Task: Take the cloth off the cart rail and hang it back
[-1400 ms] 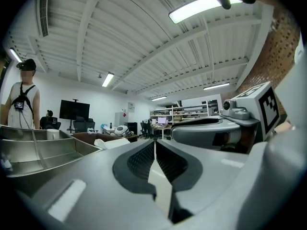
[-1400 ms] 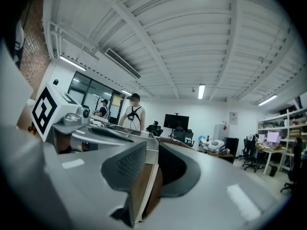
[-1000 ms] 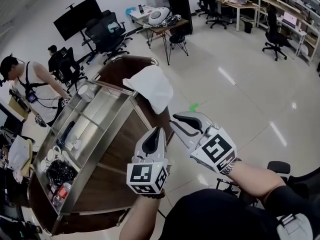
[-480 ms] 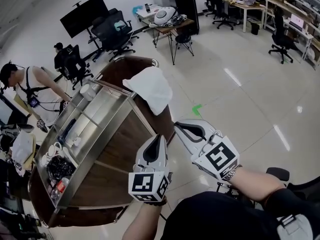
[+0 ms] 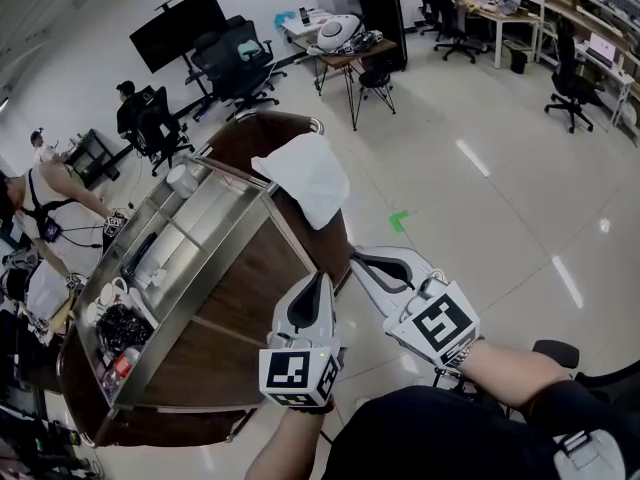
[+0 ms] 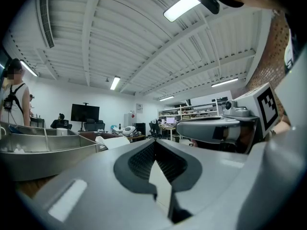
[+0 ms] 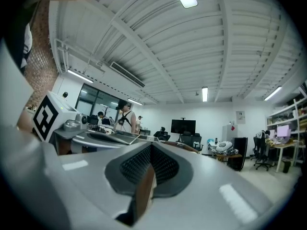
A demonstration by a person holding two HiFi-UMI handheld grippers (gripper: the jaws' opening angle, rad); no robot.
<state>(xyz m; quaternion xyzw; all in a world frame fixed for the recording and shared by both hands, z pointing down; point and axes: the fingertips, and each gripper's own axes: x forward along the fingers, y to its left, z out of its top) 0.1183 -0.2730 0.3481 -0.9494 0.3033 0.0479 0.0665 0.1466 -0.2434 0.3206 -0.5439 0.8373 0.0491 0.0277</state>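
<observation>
A white cloth (image 5: 308, 173) lies draped over the far right edge of the brown cart (image 5: 250, 278), just below its curved rail (image 5: 296, 119). In the left gripper view the cloth (image 6: 113, 140) shows small, far ahead. My left gripper (image 5: 322, 281) hovers over the cart's near right edge, well short of the cloth, its jaws shut on nothing. To its right, off the cart and over the floor, my right gripper (image 5: 364, 261) has just closed its jaws, with nothing between them. Both grippers point roughly level toward the cloth. The left gripper (image 6: 154, 146) and the right gripper (image 7: 151, 151) show shut pads.
The cart's steel tray (image 5: 190, 218) holds cups (image 5: 112, 295) and a dark bundle (image 5: 122, 330). A person (image 5: 40, 203) stands left of the cart. Office chairs (image 5: 235, 63), a black screen (image 5: 180, 28) and a table (image 5: 345, 48) stand beyond. A chair base (image 5: 555, 353) is at lower right.
The right gripper's jaws, apart a second ago, have come together empty. Both grippers have drifted slightly lower in the head view. The person at the left has shifted left.
</observation>
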